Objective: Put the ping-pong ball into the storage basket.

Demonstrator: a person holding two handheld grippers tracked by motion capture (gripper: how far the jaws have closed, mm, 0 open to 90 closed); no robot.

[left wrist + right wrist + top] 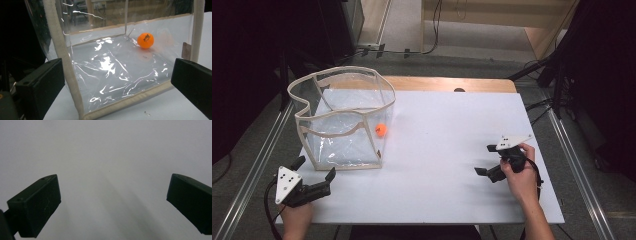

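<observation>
My left gripper (316,169) sat at the near-left corner of the white table (447,150), jaws spread wide w/ nothing between them. It pointed at the clear plastic bag (344,120), a boxy see-through thing w/ cream fabric trim, standing upright & open-topped on the table's left side. Gripper was just beside the bag's near bottom edge, not touching as far as I could tell. From the left gripper view the bag's (107,70) near wall was right in front of me, its trimmed corner post rising next to my left-hand jaw, the other jaw off to the right by the bag's far post.

Orange ball (381,130) lay inside the bag, on its floor, at the right-hand corner towards the table's middle. In the left gripper view the ball (145,40) showed thru the plastic, resting near the back seam, w/ dark print on it I couldn't read.

My right gripper (486,159) was over on the table's right side, well apart from bag & ball, held low over the bare white surface. Jaws were wide apart there too, empty; the right gripper view gave me plain tabletop (110,170) between them. My right hand (519,175) wrapped the handle.
</observation>
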